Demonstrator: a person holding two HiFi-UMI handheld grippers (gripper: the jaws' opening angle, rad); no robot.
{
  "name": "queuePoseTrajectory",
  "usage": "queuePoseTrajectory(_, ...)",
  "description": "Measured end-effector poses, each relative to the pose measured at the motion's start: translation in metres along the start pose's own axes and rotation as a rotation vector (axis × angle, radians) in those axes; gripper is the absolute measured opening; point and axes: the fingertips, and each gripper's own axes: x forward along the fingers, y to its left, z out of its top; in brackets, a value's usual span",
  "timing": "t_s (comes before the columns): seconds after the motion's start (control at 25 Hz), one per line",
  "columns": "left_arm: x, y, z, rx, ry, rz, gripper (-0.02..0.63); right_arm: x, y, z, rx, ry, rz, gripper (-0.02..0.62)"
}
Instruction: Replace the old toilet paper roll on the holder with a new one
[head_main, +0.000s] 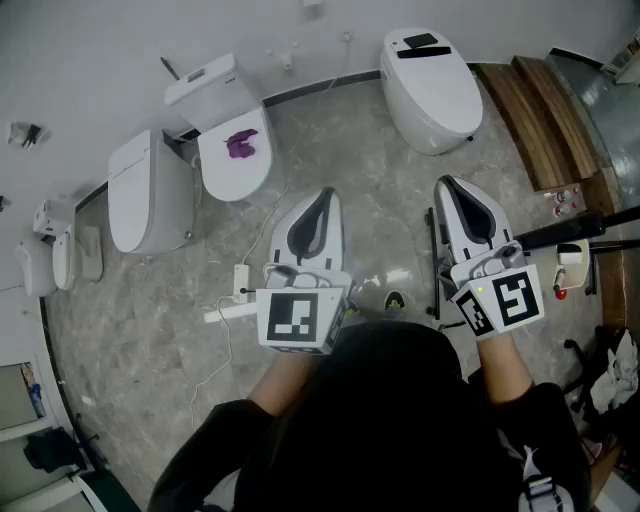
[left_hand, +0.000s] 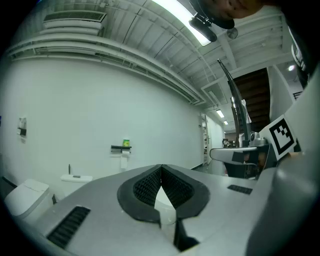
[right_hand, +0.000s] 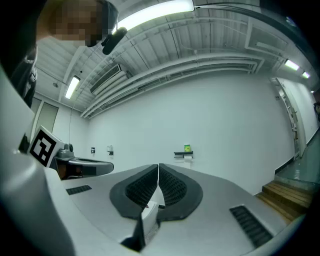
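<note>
Toilet paper (left_hand: 123, 162) hangs from a wall holder (left_hand: 120, 148) well across the room, with a small green thing (left_hand: 126, 143) standing on top. On the floor, the open toilet bowl (head_main: 214, 178) has a purple object (head_main: 242, 145) in it. Left gripper (head_main: 322, 200) and right gripper (head_main: 450, 190) both point level, jaws pressed together, nothing between them.

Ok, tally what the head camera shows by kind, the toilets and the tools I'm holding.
Toilets: 3 (lid-down toilet, open toilet, black-panel toilet)
Tools: 2 (left tool, right tool)
Total: 5; the white fixture at far left is too unclear to count.
</note>
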Motion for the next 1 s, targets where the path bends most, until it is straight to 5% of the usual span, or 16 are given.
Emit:
queuePoseTrajectory(0.32,0.003,0.021,-0.013,0.008,0.018,0.057,0.023,0.015,-0.007,-0.015,-0.004,0.018,0.009,0.020)
queuePoseTrajectory(1.0,-0.031,0.088,-0.036,-0.019,0.031,0.091,0.023,0.055,0.049,-0.036,0.000,0.062,0.050,0.020)
